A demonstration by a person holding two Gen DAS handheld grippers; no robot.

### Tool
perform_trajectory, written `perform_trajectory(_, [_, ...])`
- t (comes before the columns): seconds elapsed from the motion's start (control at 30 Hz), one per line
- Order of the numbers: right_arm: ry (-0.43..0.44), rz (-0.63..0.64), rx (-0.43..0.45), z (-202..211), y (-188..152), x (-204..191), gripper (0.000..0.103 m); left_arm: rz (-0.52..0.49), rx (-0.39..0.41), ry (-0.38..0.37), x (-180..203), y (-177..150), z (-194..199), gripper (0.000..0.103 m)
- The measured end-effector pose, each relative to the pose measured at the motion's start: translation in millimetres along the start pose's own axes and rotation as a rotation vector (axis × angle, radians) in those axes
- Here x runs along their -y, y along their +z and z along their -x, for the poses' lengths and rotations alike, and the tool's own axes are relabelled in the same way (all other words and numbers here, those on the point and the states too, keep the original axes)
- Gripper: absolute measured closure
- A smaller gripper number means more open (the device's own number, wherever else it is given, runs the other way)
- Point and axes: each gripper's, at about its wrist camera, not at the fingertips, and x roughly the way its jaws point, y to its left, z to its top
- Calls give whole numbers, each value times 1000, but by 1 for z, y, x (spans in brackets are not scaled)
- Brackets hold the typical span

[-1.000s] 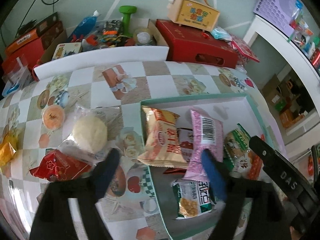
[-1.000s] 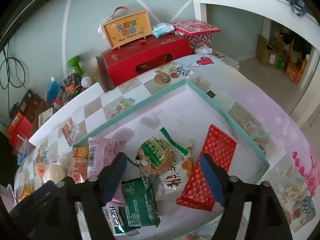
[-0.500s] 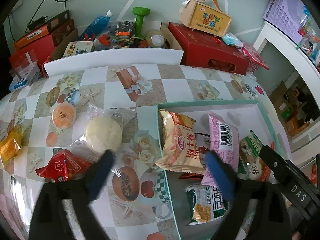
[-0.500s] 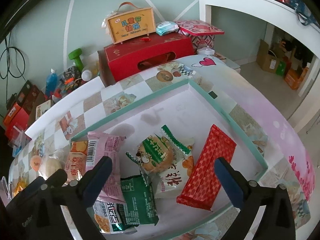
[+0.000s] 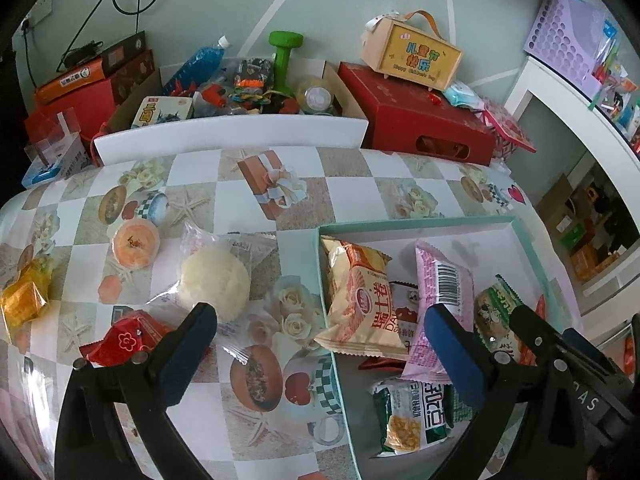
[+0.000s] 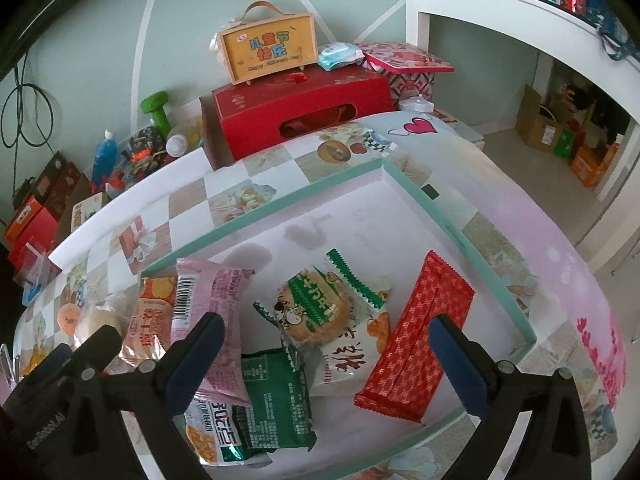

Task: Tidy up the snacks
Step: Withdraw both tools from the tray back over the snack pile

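Note:
A teal-rimmed white box [image 5: 460,222] [image 6: 460,236] holds several snack packs: an orange chip bag [image 5: 360,300], a pink pack [image 5: 440,292] [image 6: 208,300], a green cookie pack [image 6: 316,312] and a red wafer pack [image 6: 416,340]. On the table left of the box lie a round white bun in clear wrap [image 5: 214,282], an orange jelly cup [image 5: 136,242], a red pack [image 5: 128,338] and a yellow candy pack [image 5: 22,300]. My left gripper [image 5: 320,352] is open and empty above the box's left edge. My right gripper [image 6: 324,356] is open and empty over the box.
Behind the table stand a red gift box [image 5: 416,120] with a yellow handled box [image 5: 412,56] on it, a cardboard box of clutter with a green dumbbell [image 5: 284,56], and red boxes at far left [image 5: 80,88]. A white shelf [image 6: 520,12] is at the right.
Both grippers have opened wider and pulled back and up from the box. The left view has shifted left, showing more of the loose snacks on the table.

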Motion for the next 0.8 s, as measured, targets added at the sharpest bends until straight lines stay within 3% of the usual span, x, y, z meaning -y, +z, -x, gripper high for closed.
perform_trajectory(0.2, [49,-9,5,2,-1,-7,0,5,26,10,-9,2,14,0])
perform_trajectory(0.43, [69,39,31,11,1,-28,0,79,62,15,-42,5,36,0])
perform_trajectory(0.8, [146,109,46,24,-4,-73,0,187,96,121,-120,-4,75,0])
